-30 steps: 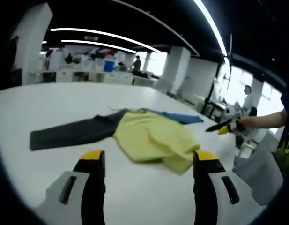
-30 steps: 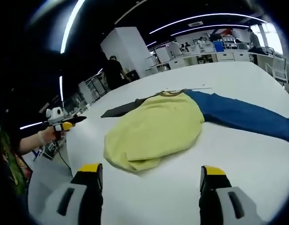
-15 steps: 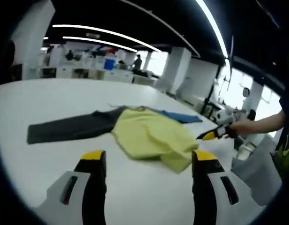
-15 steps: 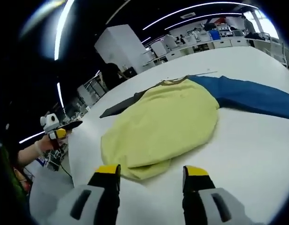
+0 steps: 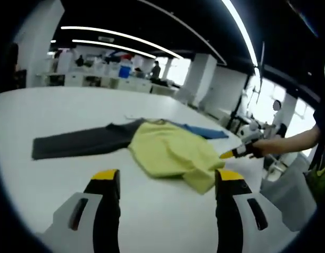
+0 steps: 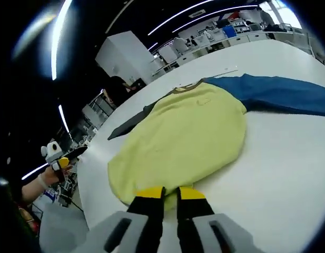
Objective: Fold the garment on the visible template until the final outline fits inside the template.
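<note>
Pinching the yellow shirt's near hem, your right tongs are nearly together on the white worktop; your left tongs are hovering wide apart before it.

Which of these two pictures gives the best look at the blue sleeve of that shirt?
The right gripper view. There the blue sleeve stretches long and unobstructed across the white table, beside the yellow body. In the left gripper view, the blue sleeve is just a small sliver peeking out beyond the yellow body.
</note>
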A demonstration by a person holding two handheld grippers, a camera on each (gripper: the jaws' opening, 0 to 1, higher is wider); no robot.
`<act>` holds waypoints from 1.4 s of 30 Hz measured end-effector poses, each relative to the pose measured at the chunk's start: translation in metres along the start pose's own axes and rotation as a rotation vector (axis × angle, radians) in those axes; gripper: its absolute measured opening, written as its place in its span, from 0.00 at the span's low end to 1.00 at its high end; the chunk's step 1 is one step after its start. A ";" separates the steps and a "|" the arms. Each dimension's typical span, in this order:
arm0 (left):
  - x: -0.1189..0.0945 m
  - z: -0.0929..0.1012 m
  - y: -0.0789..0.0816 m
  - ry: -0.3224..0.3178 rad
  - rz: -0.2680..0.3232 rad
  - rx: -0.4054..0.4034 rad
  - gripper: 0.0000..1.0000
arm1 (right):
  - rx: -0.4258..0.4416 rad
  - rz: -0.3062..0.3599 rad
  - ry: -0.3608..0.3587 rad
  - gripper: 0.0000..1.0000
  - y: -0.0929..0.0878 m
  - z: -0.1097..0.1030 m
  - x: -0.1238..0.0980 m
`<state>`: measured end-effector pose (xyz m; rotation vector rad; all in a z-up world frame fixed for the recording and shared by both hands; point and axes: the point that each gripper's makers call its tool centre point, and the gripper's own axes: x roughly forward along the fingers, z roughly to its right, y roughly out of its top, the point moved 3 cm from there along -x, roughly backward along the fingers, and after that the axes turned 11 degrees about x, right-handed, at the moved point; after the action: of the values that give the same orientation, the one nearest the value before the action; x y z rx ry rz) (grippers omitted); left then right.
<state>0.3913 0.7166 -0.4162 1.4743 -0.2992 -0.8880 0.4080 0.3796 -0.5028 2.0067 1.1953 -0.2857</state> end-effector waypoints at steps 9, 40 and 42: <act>0.002 0.002 -0.006 -0.008 0.001 -0.018 0.68 | 0.036 0.018 0.028 0.00 0.008 -0.011 -0.005; 0.009 0.005 -0.014 -0.023 -0.001 -0.055 0.64 | 0.087 -0.039 0.032 0.00 0.109 -0.058 0.094; 0.009 0.004 -0.016 -0.021 -0.004 -0.061 0.63 | 0.085 -0.066 0.010 0.00 0.109 -0.052 0.100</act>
<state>0.3894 0.7099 -0.4336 1.4102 -0.2827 -0.9092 0.5424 0.4529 -0.4667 2.0462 1.2770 -0.3650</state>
